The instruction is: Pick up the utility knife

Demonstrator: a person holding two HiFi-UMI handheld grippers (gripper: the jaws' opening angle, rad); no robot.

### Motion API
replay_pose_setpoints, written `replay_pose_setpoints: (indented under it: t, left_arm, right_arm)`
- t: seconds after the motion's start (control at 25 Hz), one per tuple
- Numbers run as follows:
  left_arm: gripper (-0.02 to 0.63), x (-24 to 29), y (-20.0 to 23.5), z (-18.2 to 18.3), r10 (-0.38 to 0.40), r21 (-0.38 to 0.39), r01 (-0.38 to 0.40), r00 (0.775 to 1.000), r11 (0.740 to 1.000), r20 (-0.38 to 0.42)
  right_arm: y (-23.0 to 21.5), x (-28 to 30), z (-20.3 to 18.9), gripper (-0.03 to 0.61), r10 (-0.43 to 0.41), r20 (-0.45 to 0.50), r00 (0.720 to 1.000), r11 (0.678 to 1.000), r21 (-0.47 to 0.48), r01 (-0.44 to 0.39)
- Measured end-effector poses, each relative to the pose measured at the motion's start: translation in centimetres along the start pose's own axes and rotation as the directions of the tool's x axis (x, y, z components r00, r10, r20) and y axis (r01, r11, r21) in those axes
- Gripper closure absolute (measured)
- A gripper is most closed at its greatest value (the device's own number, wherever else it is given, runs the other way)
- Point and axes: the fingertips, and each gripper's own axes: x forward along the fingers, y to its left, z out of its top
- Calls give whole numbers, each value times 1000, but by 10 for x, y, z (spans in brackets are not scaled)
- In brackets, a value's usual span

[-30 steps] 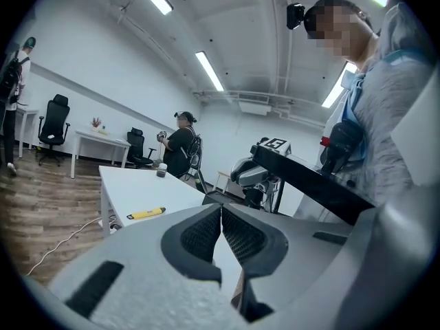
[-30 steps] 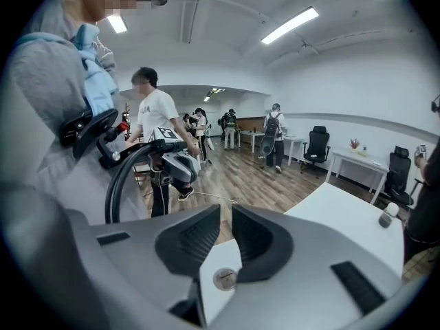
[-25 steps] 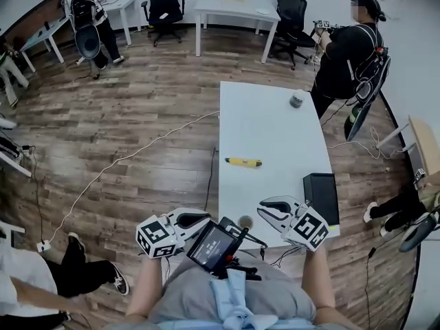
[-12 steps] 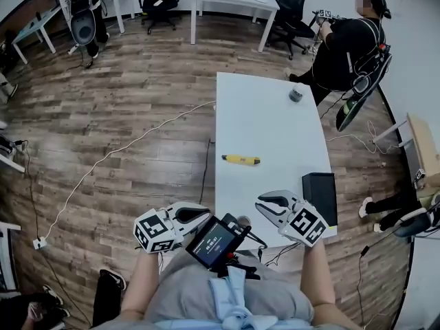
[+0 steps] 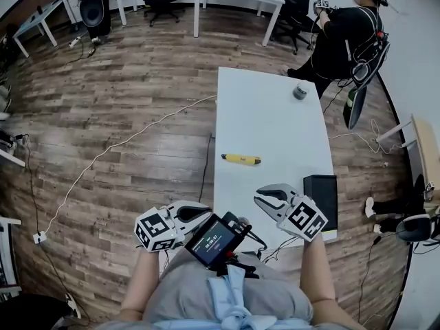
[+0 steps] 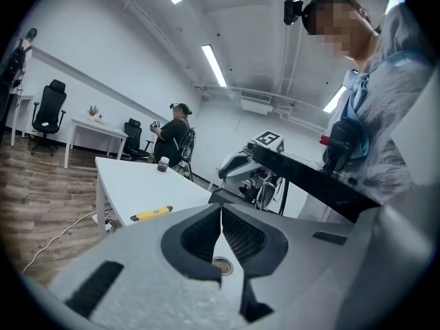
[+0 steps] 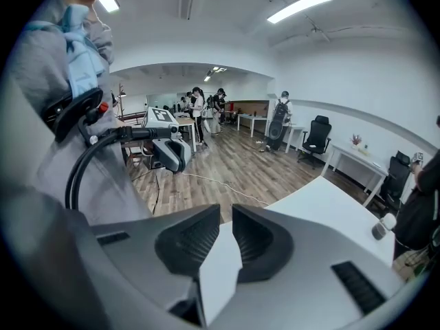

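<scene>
The yellow utility knife [image 5: 241,159] lies flat near the left edge of the white table [image 5: 268,129], untouched. It also shows in the left gripper view, where the knife [image 6: 151,214] lies beyond the jaw tips. My left gripper [image 5: 205,212] is shut and empty, held off the table's near left corner. My right gripper [image 5: 258,198] hovers over the table's near edge, well short of the knife, shut with nothing in it. In their own views, the left gripper [image 6: 221,207] has its tips meeting and the right gripper [image 7: 226,212] shows only a hairline gap.
A black box [image 5: 320,196] sits at the table's near right edge and a small grey jar [image 5: 300,90] at the far end. A person [image 5: 344,36] stands beyond the table's far right corner. A white cable [image 5: 124,157] crosses the wooden floor on the left.
Both grippers have shifted a little forward toward the table's near edge, still shut. The knife has not moved. People at the left have dropped out of view.
</scene>
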Motion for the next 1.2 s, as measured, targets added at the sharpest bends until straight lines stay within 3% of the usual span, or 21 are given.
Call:
replay_pose_setpoints:
  t: [0.48,0.72,1.2]
  left_arm:
    - [595,-1,20,-3,10,-27,-10,1000,1000,-14]
    - [595,-7,30,-5,34,-41,-34,999,999,-15]
    - [595,-9,34,-18,45,-72,-48,998,996,-45]
  right_arm:
    - [-25,25,-3,540,15,-22,1000,1000,12,-14]
    - [-41,37,-7,502,-6,-28,1000,1000,18,7]
    - [-71,61,-55,477,-36,-119,992,999,5,37]
